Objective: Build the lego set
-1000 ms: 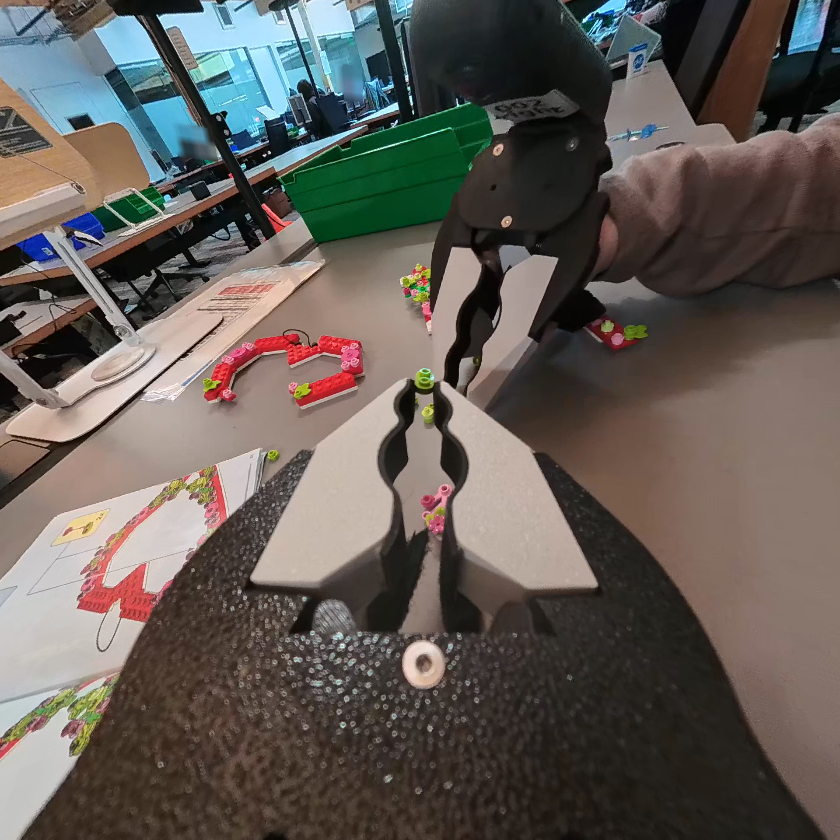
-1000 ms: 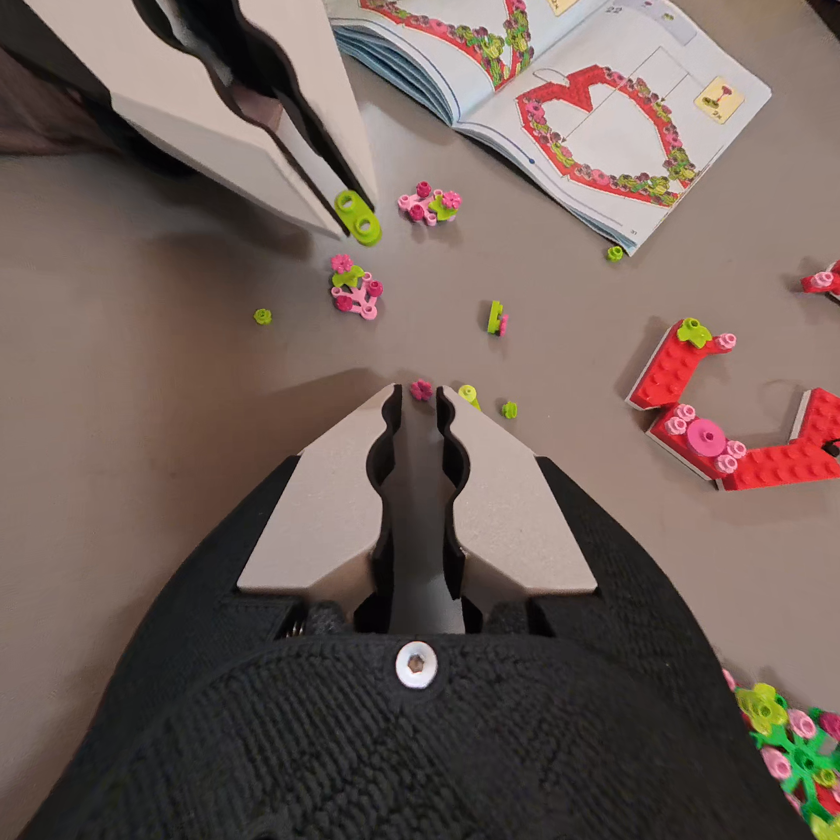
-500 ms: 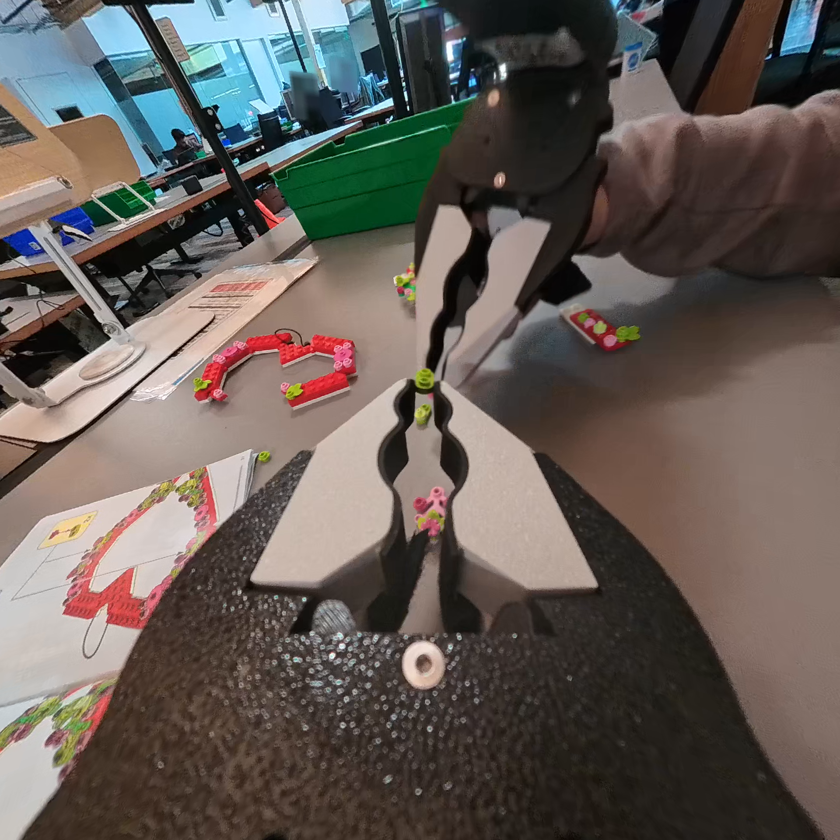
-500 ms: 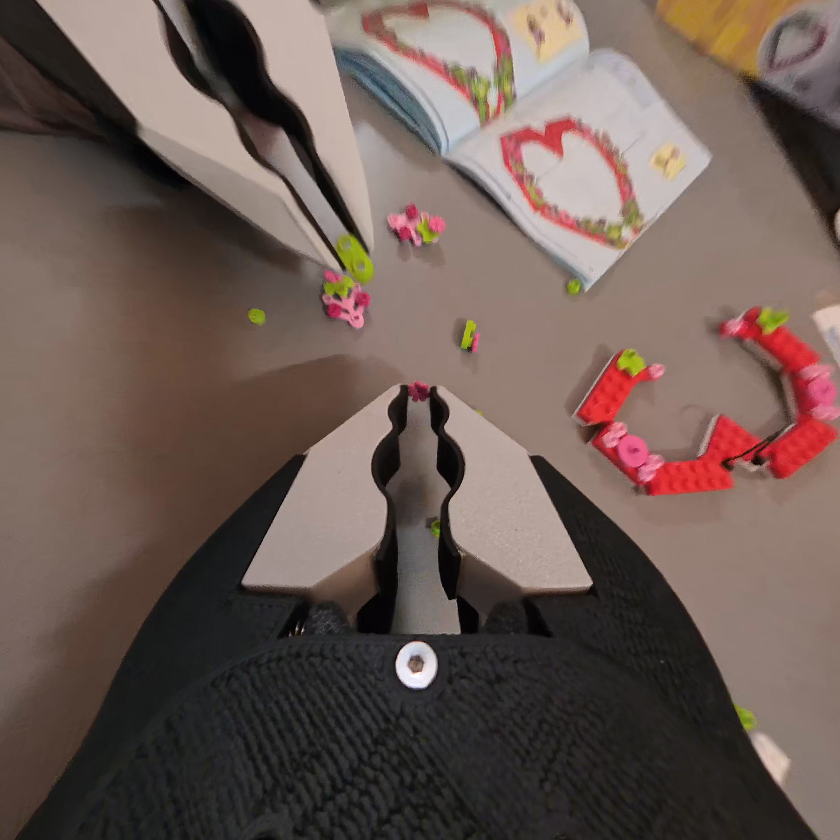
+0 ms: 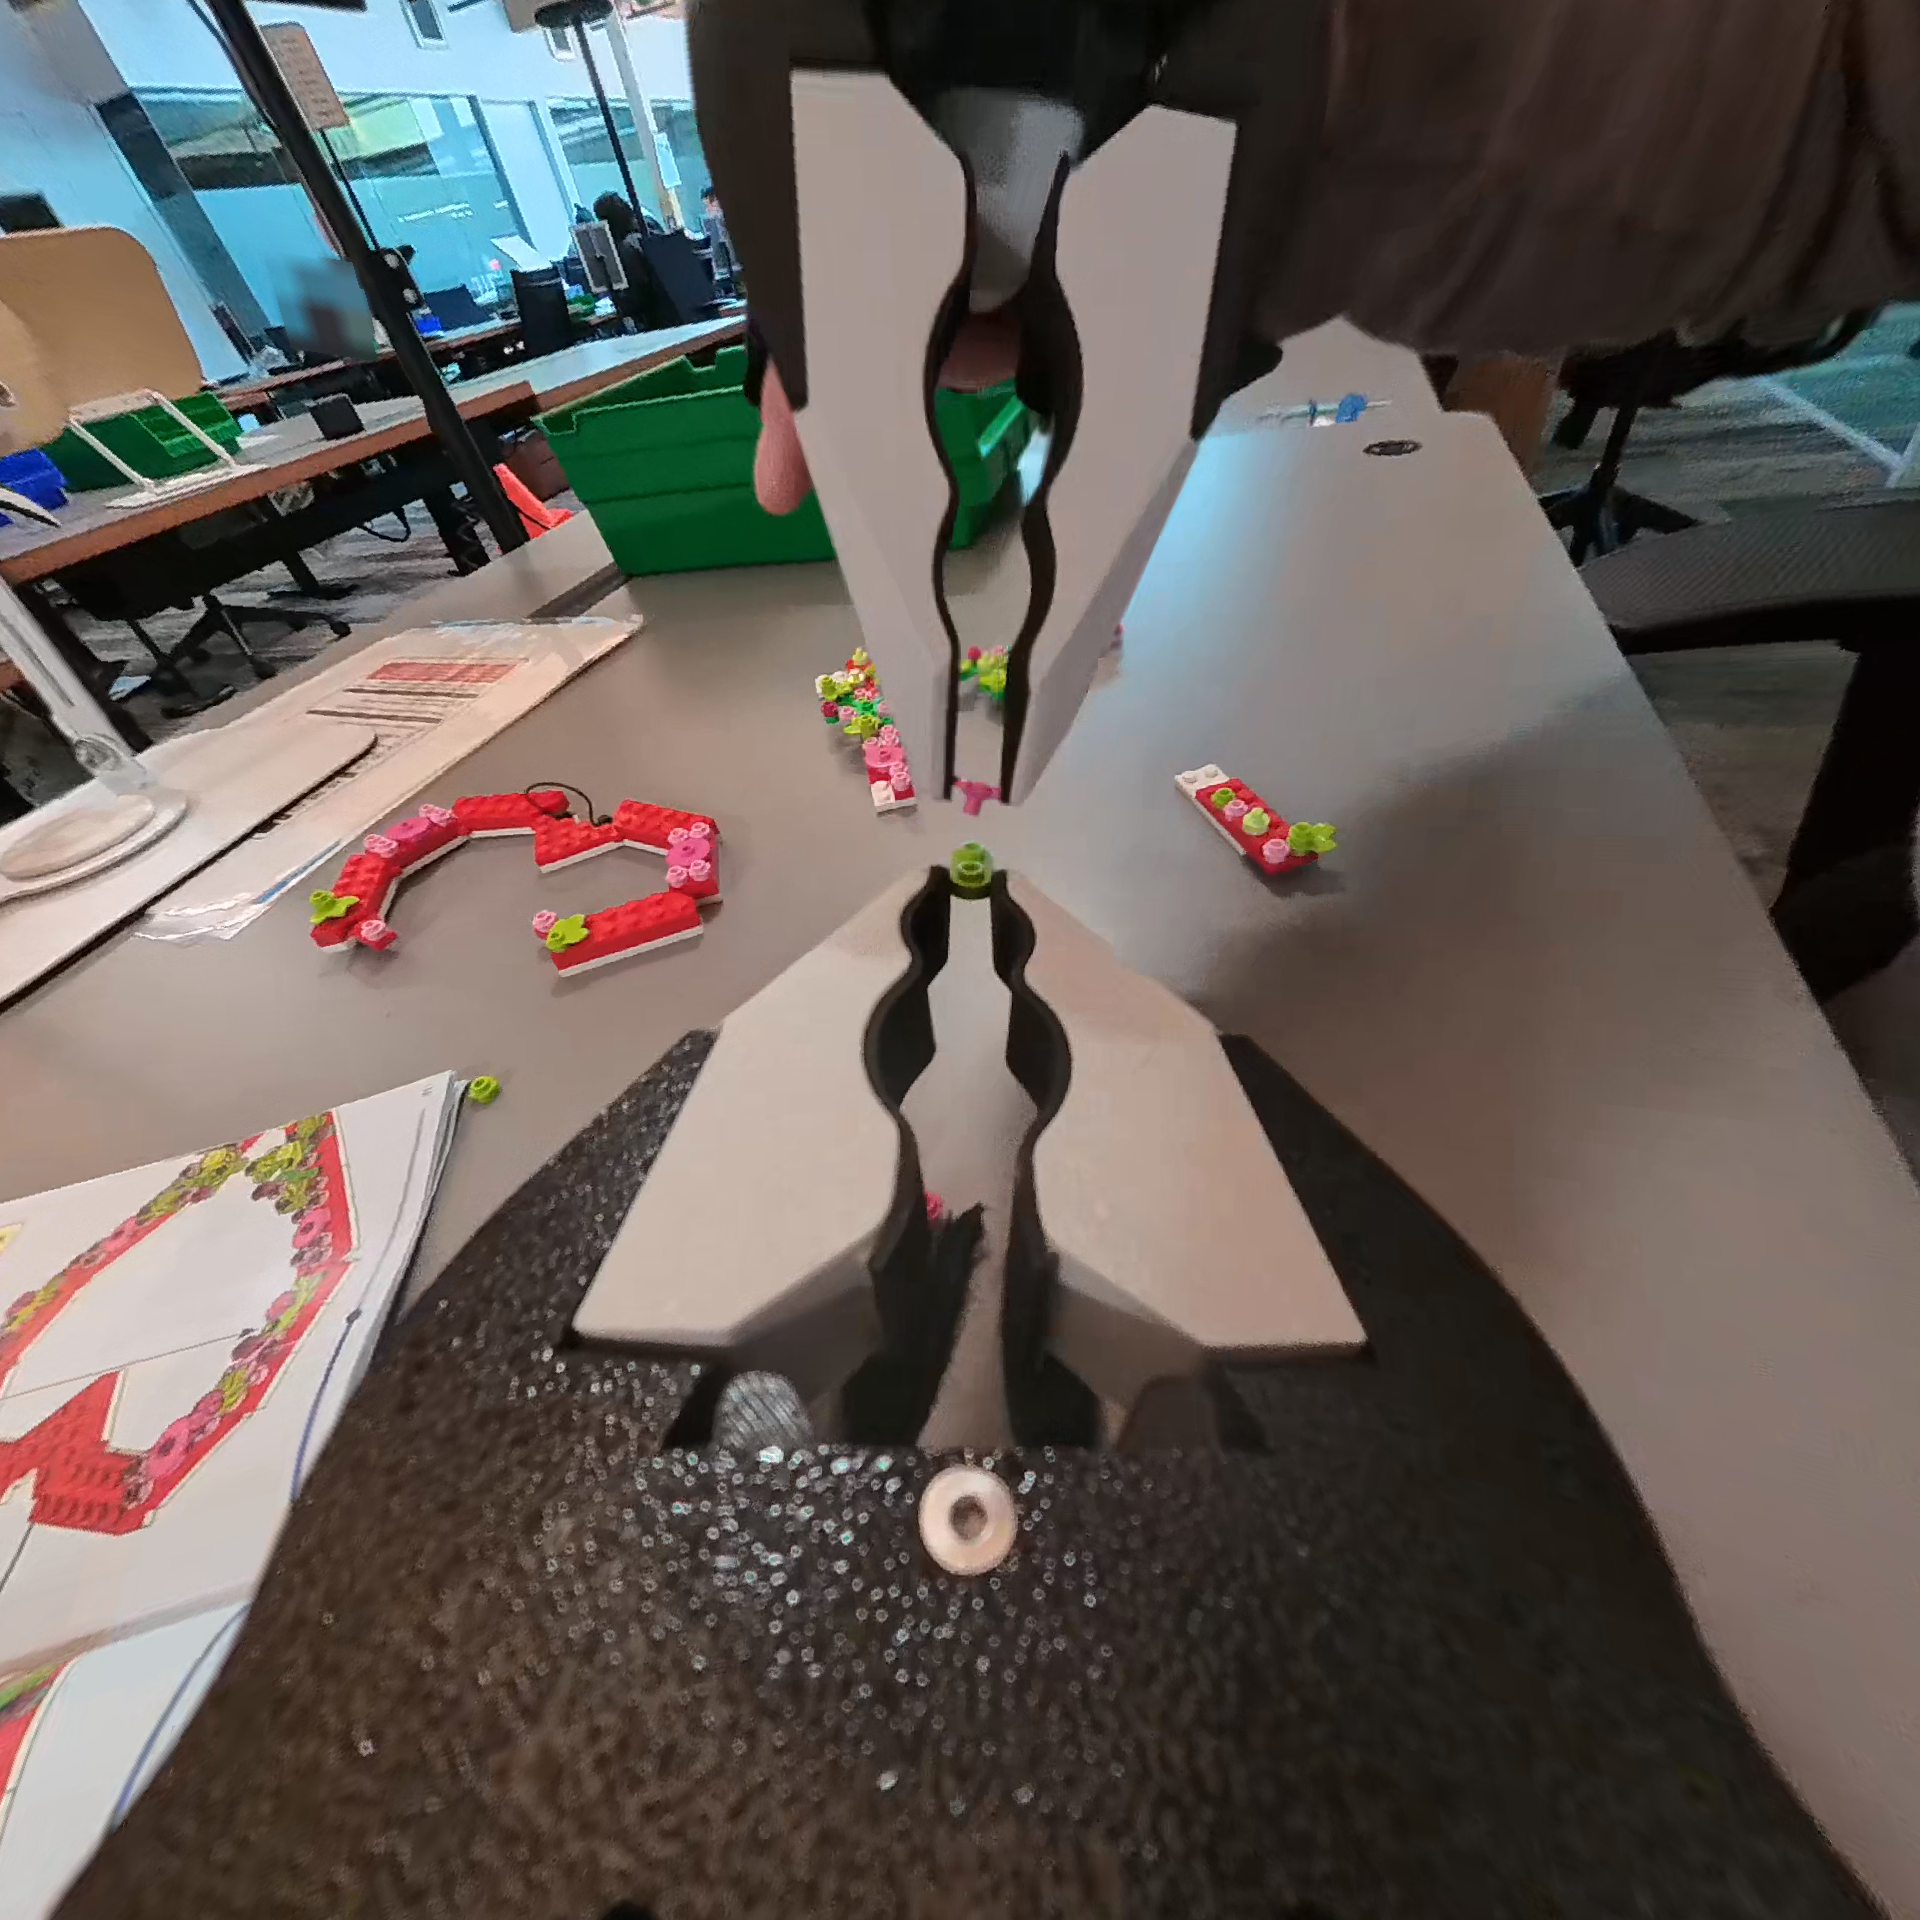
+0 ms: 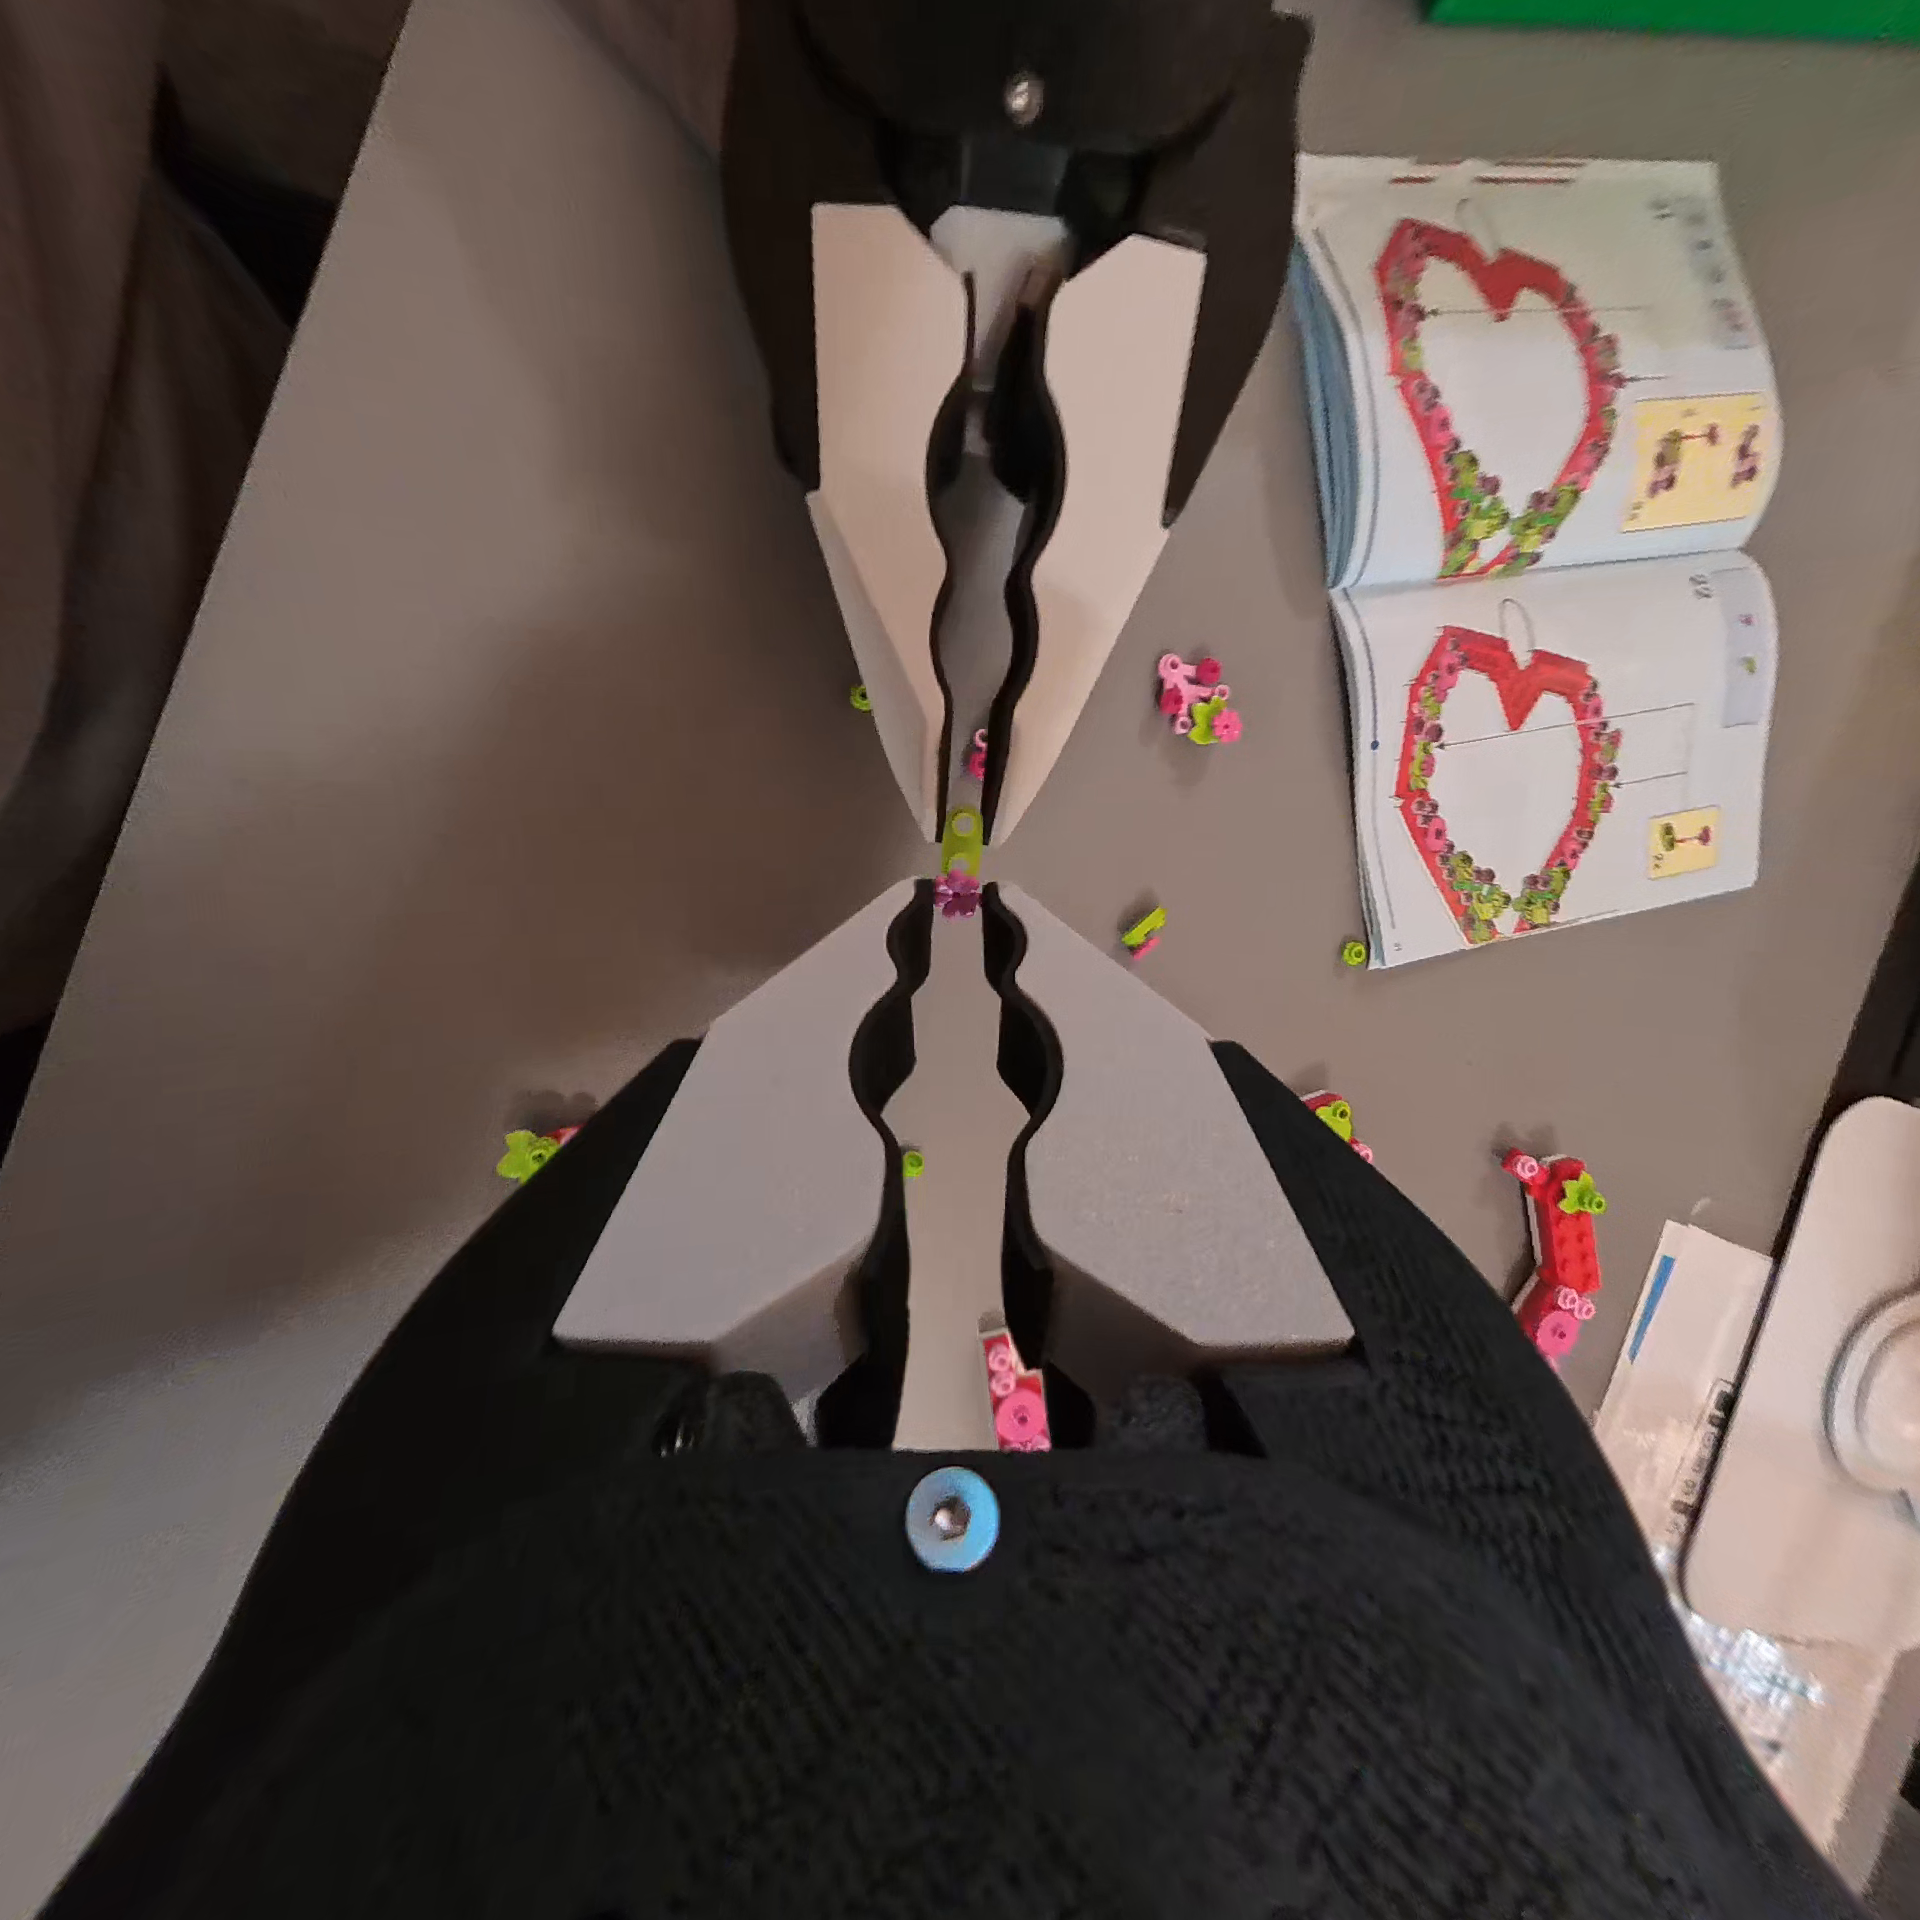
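Note:
My left gripper is shut on a small lime green plate, held above the grey table. My right gripper is shut on a small magenta flower piece. The two grippers face tip to tip in the air. In the left wrist view the right gripper hangs just above the lime plate with the flower in its tips. In the right wrist view the left gripper holds the lime plate, which touches or nearly touches the flower. Red heart sections lie on the table to the left.
An open instruction booklet lies on the table; it also shows in the left wrist view. Small pink and green pieces are scattered about. A red strip with green leaves lies right. Stacked green bins stand at the back. A white lamp base sits at the edge.
My right gripper closed on the magenta flower on the table, lifted it and swung round to face my left gripper. The flower now meets the lime plate tip to tip.

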`<control>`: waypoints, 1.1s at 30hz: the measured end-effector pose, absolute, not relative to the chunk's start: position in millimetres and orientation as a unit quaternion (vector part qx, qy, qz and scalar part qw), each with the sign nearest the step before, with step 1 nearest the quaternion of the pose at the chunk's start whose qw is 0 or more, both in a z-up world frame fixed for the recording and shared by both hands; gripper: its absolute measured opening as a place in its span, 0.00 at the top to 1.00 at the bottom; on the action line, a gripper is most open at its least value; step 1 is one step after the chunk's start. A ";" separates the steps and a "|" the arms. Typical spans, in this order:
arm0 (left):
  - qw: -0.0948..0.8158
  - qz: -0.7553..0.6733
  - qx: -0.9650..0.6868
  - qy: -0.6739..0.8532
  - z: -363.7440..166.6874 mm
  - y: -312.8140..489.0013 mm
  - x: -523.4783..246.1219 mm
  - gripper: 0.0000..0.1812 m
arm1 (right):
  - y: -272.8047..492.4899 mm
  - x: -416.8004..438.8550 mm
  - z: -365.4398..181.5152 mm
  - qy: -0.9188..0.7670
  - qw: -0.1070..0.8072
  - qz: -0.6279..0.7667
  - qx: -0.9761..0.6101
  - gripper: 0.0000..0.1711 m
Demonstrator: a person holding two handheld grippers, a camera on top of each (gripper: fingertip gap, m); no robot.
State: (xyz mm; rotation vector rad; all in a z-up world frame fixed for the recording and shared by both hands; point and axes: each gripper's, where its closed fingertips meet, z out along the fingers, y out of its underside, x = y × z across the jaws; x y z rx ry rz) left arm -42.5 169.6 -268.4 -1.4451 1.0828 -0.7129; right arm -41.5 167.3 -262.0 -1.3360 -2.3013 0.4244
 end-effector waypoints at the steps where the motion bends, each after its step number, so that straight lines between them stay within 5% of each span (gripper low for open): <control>1: 0.564 -0.311 -0.613 0.457 -266.5 168.8 -42.6 0.97 | 166.5 -41.4 -263.2 -0.838 0.213 0.148 -0.480 0.95; 33: 0.558 -0.287 -0.620 0.471 -271.9 169.9 -43.3 0.97 | 166.9 -45.6 -270.0 -0.874 0.161 0.083 -0.451 0.95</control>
